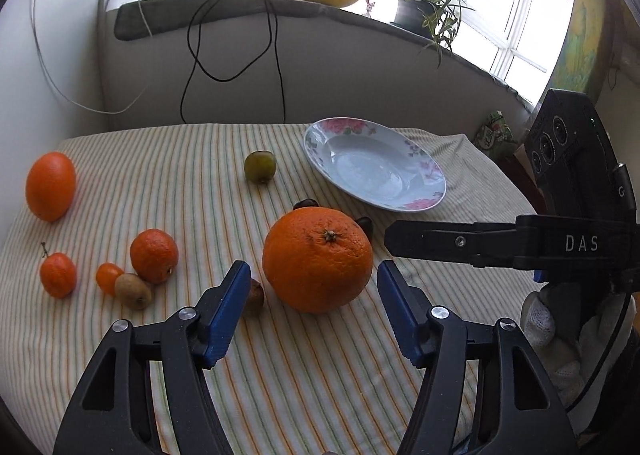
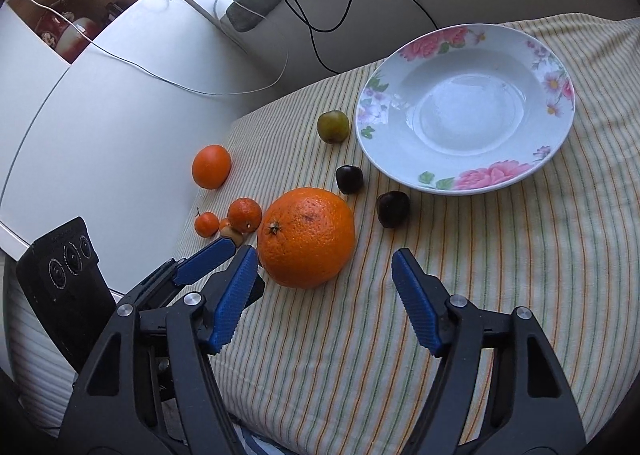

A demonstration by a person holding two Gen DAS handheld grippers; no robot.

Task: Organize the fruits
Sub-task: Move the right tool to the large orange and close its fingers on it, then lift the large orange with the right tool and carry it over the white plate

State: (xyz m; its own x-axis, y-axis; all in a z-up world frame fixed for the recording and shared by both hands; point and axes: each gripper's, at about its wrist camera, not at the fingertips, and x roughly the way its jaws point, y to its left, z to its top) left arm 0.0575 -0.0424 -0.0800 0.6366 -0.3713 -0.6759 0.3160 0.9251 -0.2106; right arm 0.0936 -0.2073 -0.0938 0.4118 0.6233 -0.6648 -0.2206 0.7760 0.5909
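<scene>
The large orange [image 1: 318, 259] sits stem-up on the striped cloth [image 1: 280, 355] that covers the desk, near the middle, with nothing gripping it. The left gripper [image 1: 312, 279] has its jaws spread wide and released, one blue pad on either side of the fruit but apart from it, so the step in hand looks like the approach to a first pick. The right gripper [image 2: 324, 267] is likewise open and empty, its jaws wide, hovering just to the right of the orange. Two dark plums [image 2: 349, 179] [image 2: 393, 208] lie just behind the orange, between it and the flowered plate [image 2: 466, 183], which holds no fruit yet. A green plum [image 2: 333, 126] lies near the plate's left rim. Well off to the left are a smaller orange [image 1: 51, 186], two tangerines [image 1: 154, 255] [image 1: 58, 275], a kumquat [image 1: 108, 277] and a kiwi [image 1: 133, 291]; a second brownish fruit [image 1: 256, 297] is partly hidden behind the left pad. The next move probably calls for pushing the left jaws forward around the orange's widest part, closing firmly since it is round and heavy, then carrying it to the plate.
</scene>
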